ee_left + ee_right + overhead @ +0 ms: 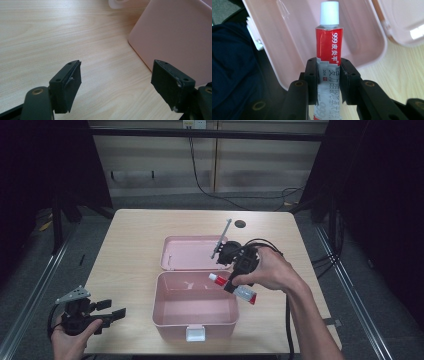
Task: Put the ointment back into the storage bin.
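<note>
An open pink box [195, 315] stands at the table's front middle, its lid [192, 252] laid flat behind it. My right gripper [234, 285] is shut on a red and white ointment tube [235, 288] with a white cap, held over the box's right rim. In the right gripper view the tube [329, 47] stands up between the jaws, its cap pointing into the box [294, 37]. My left gripper [116, 314] rests open on the table at the front left, nothing between its fingers. In the left gripper view the gripper [116, 82] faces the box's wall [175, 37].
A small dark hole [240, 224] sits in the tabletop behind the lid. The box has a white latch [195, 333] at its front. Bare wood [135, 245] lies to the left of the box. Cables trail over the floor beyond the table.
</note>
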Available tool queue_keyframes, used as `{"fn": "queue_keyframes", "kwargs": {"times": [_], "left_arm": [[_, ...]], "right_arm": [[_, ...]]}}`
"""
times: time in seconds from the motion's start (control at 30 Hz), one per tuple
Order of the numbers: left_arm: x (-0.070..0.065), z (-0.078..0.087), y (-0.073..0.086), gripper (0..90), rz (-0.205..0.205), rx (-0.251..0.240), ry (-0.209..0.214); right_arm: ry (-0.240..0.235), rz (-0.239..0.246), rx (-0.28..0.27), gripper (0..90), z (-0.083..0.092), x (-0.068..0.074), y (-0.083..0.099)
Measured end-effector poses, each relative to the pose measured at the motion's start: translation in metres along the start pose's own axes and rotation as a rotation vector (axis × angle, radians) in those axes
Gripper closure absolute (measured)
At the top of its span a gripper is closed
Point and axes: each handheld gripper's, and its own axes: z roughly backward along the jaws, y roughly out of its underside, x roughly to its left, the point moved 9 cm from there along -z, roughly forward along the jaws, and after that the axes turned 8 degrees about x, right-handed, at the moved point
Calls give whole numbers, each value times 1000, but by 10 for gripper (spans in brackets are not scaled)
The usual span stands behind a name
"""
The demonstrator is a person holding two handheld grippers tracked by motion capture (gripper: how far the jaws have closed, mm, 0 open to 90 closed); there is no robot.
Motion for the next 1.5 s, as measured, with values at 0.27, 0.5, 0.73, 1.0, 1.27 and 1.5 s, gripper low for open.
{"fn": "queue_keyframes", "kwargs": {"times": [0.27,0.5,0.73,1.0,1.27,1.5], "left_arm": [[0,1,0,240,27,-14,22],[1,1,1,241,25,-10,19],[3,3,2,248,30,-15,14],[3,3,3,248,33,-11,10],[4,3,3,248,34,-10,13],[3,2,3,249,41,-8,18]], "right_arm": [[5,45,2,712,0,11,-22],[2,103,17,712,-8,22,-39],[-8,129,36,712,-19,29,-52],[4,166,75,712,-35,34,-60],[-13,210,98,712,-49,41,-67],[-35,233,101,712,-61,43,-66]]}}
